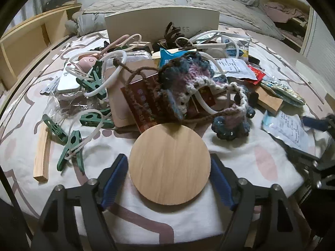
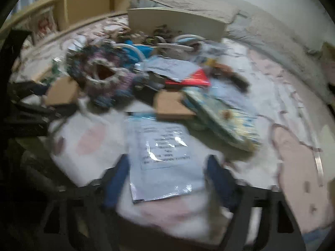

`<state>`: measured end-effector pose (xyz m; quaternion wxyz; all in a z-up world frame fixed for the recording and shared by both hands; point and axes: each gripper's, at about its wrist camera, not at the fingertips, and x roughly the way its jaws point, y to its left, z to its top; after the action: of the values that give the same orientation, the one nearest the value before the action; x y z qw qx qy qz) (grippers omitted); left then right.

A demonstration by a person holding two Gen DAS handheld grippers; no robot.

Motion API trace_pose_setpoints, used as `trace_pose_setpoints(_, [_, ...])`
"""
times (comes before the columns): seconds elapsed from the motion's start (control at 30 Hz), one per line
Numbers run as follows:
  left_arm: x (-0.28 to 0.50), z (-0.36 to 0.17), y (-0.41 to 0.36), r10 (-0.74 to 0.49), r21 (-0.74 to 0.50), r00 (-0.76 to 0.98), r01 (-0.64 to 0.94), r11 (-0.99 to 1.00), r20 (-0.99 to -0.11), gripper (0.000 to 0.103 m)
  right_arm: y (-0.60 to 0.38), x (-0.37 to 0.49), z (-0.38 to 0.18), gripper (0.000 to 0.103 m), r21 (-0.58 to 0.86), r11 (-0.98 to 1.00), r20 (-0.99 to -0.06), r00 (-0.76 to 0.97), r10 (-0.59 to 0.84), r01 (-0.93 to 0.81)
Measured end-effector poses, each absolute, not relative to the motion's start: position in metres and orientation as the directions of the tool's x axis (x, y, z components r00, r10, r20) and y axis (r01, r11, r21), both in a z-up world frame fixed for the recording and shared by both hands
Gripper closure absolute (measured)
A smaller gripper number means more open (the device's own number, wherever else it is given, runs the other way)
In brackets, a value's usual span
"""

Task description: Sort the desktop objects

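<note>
Left wrist view: the left gripper [image 1: 169, 179] straddles a round light-wood disc [image 1: 169, 164] lying flat on the white, pink-patterned sheet [image 1: 240, 152] in the lower middle of the frame. Its blue pads [image 1: 114, 179] stand just beside the disc's edges; whether they press on it I cannot tell. Directly behind the disc, a crocheted blue, pink and white pouch [image 1: 188, 83] with a brown cord sprawls over a red printed card [image 1: 144, 102]. Green plastic clothes pegs [image 1: 71, 150] and a pale wooden stick [image 1: 43, 152] lie at the left, a beige box [image 1: 161, 24] at the upper centre.

Right wrist view, heavily blurred: the right gripper [image 2: 167, 179] is spread wide around the near end of a clear-wrapped, pale blue printed packet [image 2: 165, 156]. No pad visibly grips it. A wooden block [image 2: 171, 104] and a patterned blue booklet [image 2: 226, 119] crowd the packet's far end.
</note>
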<state>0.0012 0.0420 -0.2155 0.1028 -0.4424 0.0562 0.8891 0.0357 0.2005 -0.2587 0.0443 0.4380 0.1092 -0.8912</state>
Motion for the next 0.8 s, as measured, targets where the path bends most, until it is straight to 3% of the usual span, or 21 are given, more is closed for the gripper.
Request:
trace_pose_setpoints(0.37, [0.002, -0.221, 0.038, 0.151, -0.037, -0.609, -0.196, -0.980, -0.779, 0.010, 0.251, 0.032, -0.253, 0.014, -0.157, -0.987, -0.781, -0.606, 0.148, -0.039])
trace_pose_setpoints(0.53, [0.003, -0.223, 0.039, 0.158, -0.046, -0.618, -0.194, -0.980, -0.770, 0.006, 0.257, 0.039, -0.241, 0.014, -0.004, -1.000, -0.800, -0.600, 0.008, -0.007])
trace_pose_setpoints(0.63, [0.001, -0.224, 0.037, 0.167, -0.076, -0.611, -0.173, -0.982, -0.774, 0.002, 0.249, 0.036, -0.234, 0.005, 0.085, -0.996, -0.777, -0.626, -0.064, -0.003])
trace_pose_setpoints(0.8, [0.004, -0.226, 0.040, 0.157, -0.067, -0.629, -0.164, -0.984, -0.762, 0.000, 0.230, 0.014, -0.239, 0.003, 0.054, -0.998, -0.768, -0.640, -0.035, -0.010])
